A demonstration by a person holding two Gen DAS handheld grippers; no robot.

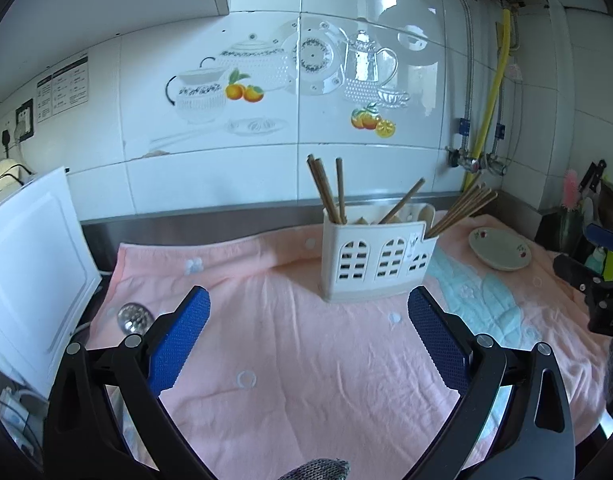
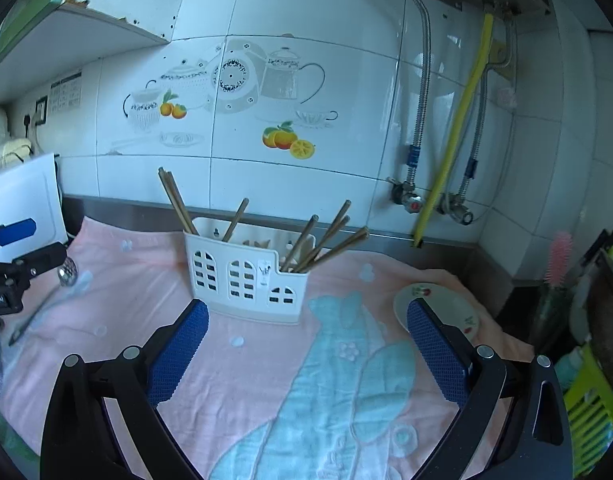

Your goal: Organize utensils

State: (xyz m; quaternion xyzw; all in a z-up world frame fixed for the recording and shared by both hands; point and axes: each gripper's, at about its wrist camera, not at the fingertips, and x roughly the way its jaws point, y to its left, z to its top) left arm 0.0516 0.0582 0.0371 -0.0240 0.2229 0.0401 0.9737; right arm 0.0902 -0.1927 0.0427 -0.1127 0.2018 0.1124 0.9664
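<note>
Writing: wall notice [image 1: 63, 90] w/ printed text, upper left of the utensil holder, too small to read. Partial white lettering on the other gripper's body at frame edge in each view, not legible in full.

Utensil holder [image 1: 376, 256]: white plastic caddy, arched window cut-outs on front face, stepped lower at its right end, standing upright on pink towel [image 1: 290, 344] close to the steel backsplash. Contents: brown chopsticks [image 1: 326, 188], three leaning left in the holder's left compartment, one slanting right mid-holder, a bunch [image 2: 326, 240] fanned out rightward from the low right section. Pale rounded items, poss. spoon ends, show at the rim; cannot confirm.

Slotted ladle [image 1: 133, 316] lies on towel left of holder, bowl perforated, handle toward the viewer in right wrist view.

Small dish [image 1: 499, 249] w/ red fruit print, right of holder, nothing visible in it.

White cutting board [image 1: 30, 264] propped far left of holder.

Left gripper [image 1: 308, 300]: blue pads wide apart, nothing between, short of holder. Right gripper [image 2: 306, 312]: likewise spread, nothing held, right finger overlapping the dish in view.
</note>
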